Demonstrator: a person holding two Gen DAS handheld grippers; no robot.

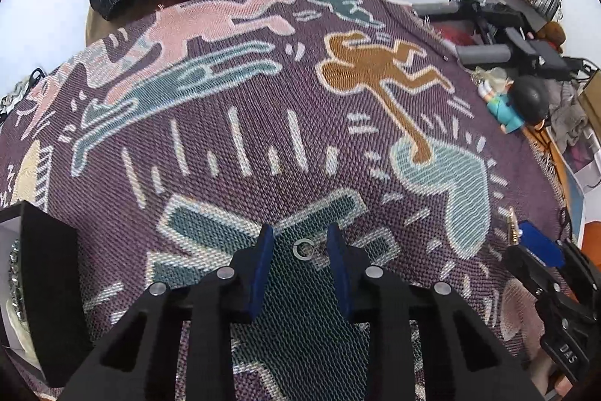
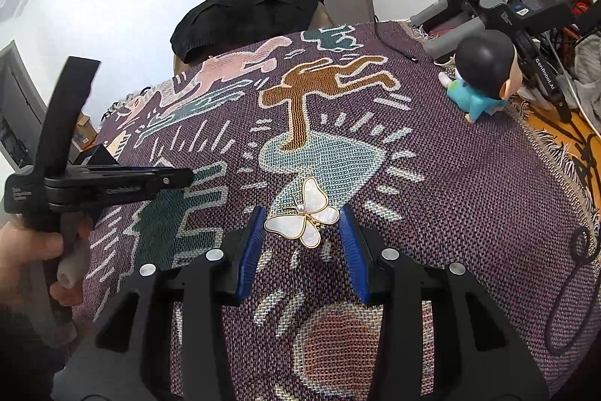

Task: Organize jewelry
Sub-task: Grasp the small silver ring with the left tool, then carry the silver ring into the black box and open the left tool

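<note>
Blue pads of the left gripper [image 1: 302, 237] stand apart with a small silver ring [image 1: 303, 248] lying flat on the woven blanket [image 1: 263, 138] between the tips, untouched. To grip well, I judge the tips should press into the weave and close squarely. Right gripper [image 2: 302, 222], also apart, brackets a butterfly brooch [image 2: 305, 213]. Both tilt steeply downward.
</note>
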